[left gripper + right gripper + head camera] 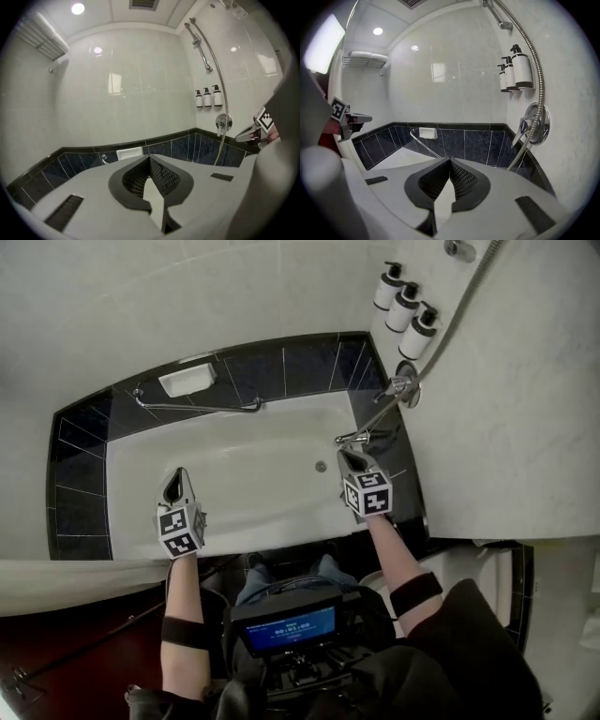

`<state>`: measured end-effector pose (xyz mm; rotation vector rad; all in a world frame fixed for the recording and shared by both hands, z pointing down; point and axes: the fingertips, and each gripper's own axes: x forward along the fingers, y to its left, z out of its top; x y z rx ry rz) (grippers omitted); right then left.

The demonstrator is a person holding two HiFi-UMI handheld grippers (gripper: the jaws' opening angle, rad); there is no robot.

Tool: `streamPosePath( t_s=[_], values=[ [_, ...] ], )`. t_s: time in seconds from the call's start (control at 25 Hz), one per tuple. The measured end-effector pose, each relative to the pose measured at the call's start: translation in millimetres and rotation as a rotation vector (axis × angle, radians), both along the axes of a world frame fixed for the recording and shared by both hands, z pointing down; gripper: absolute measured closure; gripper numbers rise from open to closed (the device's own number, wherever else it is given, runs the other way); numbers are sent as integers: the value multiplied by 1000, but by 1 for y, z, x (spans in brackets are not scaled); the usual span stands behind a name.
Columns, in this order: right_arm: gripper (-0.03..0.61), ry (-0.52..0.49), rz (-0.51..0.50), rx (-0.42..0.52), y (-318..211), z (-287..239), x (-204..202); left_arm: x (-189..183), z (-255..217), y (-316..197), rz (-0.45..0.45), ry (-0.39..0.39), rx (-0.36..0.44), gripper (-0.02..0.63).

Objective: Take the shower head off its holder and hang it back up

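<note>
Rightward, shower hose point(457, 320), just beyond right tool point(349, 457), jaws closed

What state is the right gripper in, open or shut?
Shut: in its own view, the right gripper has both jaws meeting at the tips, with nothing between them.

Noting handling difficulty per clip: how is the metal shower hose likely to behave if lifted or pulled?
The hose hangs in a loose curve and looks ribbed, so it is probably floppy and would swing. Its shiny metal may slip in a grip. Its lower end seems to join the valve, so it would likely tug back.
</note>
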<state>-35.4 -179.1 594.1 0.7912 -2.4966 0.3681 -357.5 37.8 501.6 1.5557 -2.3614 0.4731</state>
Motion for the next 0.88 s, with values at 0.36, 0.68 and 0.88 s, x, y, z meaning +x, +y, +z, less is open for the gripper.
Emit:
streamPosePath(
  t_s=[0.36, 0.68, 0.88],
  values=[
    [557, 10, 16, 5, 14, 0, 13, 8, -2, 11, 31, 29, 3, 609],
    [557, 18, 34, -20, 16, 12, 21, 15, 0, 1, 67, -3, -6, 609],
    [555, 53, 43, -25, 14, 25, 28, 23, 8, -12, 102, -11, -25, 610]
  ],
)
